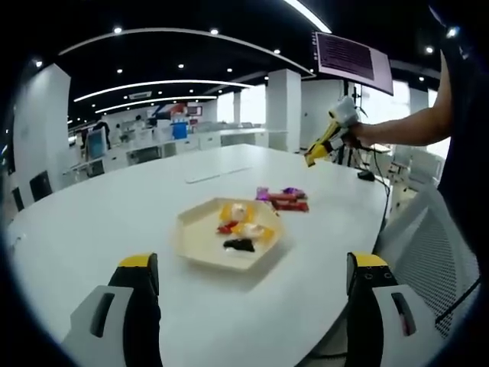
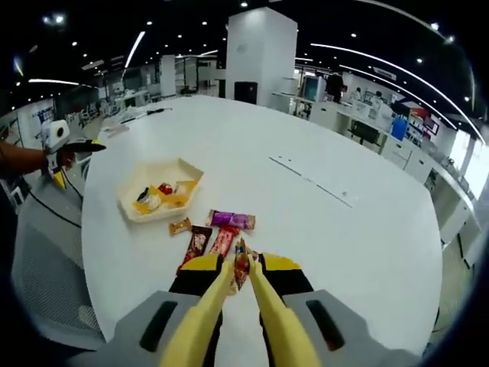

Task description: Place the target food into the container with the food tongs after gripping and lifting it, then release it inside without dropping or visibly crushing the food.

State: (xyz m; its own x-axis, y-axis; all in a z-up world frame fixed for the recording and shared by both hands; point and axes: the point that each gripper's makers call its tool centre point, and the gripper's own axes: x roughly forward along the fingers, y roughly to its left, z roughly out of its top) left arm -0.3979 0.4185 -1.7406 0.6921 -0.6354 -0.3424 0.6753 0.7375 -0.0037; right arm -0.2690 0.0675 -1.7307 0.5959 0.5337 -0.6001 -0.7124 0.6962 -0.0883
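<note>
Red-orange wrapped snack pinched between yellow tongs in right gripper; left gripper fingers wide apart, empty.

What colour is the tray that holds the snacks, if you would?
Pale yellow tray; clearest in the left gripper view.

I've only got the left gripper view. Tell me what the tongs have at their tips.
Observer: In the right gripper view, the yellow tongs, clamped in the right claw, have a red-orange wrapped snack between their tips.
Operator: Count the packets lying on the table outside the tray.
Observer: Four: a purple packet, a red packet, a dark packet and a small orange packet, all beside the tray.
</note>
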